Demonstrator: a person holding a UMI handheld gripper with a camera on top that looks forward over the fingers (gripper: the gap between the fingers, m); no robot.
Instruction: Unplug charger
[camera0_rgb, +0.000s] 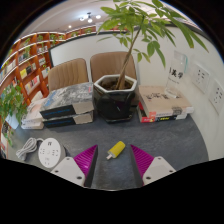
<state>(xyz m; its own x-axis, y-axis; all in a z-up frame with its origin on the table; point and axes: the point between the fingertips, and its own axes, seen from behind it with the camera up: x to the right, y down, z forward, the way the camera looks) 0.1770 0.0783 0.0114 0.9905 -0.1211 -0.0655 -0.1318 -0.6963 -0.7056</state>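
Note:
A small yellow charger (117, 150) with a white tip lies flat on the grey tabletop (170, 140), just ahead of my fingers and between their lines. A round white socket unit (48, 154) with a white cable (27, 149) lies to the left of the left finger. My gripper (113, 158) is open and empty, its magenta pads (86, 157) spread wide on either side. The charger does not touch either finger.
A black pot (115, 98) with a leafy plant stands beyond the charger. Stacked books (62, 105) lie to its left, a white box (163, 103) to its right. Two chairs (69, 73) and bookshelves (30, 58) stand behind the table.

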